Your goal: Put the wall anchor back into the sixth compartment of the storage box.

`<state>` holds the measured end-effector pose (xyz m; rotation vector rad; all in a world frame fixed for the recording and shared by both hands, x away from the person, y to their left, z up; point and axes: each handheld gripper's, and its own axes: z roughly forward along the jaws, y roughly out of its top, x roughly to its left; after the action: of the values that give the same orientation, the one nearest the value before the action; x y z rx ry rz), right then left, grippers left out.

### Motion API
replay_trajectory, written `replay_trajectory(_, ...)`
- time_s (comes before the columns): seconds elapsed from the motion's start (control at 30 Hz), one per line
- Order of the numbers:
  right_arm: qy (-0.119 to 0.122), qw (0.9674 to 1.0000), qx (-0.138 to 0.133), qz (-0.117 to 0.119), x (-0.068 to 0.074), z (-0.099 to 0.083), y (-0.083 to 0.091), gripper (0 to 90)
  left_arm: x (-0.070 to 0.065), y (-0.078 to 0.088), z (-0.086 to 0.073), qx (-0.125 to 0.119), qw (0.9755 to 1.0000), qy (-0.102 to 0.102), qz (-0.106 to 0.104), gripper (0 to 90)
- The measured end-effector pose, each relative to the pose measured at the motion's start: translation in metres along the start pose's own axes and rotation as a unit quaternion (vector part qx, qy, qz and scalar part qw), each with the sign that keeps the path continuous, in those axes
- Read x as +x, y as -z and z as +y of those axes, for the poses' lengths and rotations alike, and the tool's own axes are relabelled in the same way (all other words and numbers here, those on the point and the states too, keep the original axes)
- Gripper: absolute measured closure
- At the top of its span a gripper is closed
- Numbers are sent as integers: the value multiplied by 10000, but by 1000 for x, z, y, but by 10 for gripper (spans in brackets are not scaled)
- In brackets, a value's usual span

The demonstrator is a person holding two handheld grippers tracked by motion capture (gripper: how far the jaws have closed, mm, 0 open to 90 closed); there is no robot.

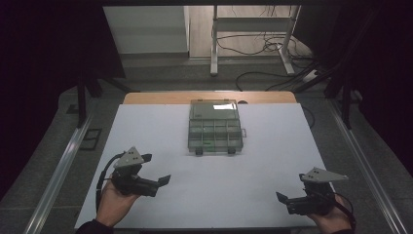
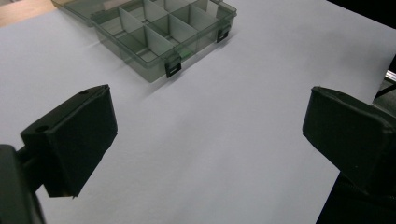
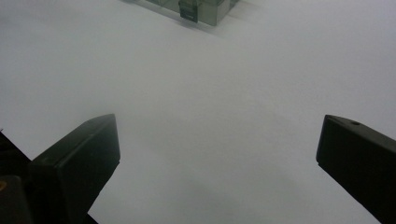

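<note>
Clear smoke-grey plastic compartment box, lid open, long axis front-back, lies ahead betw. both; left gripper nearer than right gripper. Both jaws wide, empty.

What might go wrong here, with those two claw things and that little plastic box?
The compartment box sits open and looks light, so a nudge from either open gripper, left or right, could slide it across the smooth white sheet rather than grip it. Its raised lid might also swing shut if bumped.
</note>
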<state>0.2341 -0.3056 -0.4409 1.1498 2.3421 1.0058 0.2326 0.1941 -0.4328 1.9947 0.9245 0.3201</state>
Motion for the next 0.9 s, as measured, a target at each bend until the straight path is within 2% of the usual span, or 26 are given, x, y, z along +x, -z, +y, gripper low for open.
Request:
replay_trajectory(0.33, -1, 10000, 15, -4, 0, 0, 0, 0, -2, 15, -12, -48, 9997, -16, 256, 33)
replay_trajectory(0.6, -6, 10000, 27, -4, 0, 0, -1, 0, -1, 30, -27, -128, 9990, 136, 412, 31)
replay_trajectory(0.9, -17, 10000, 47, -6, 0, 0, -1, 0, 1, 45, -42, -193, 9981, 317, 486, 32)
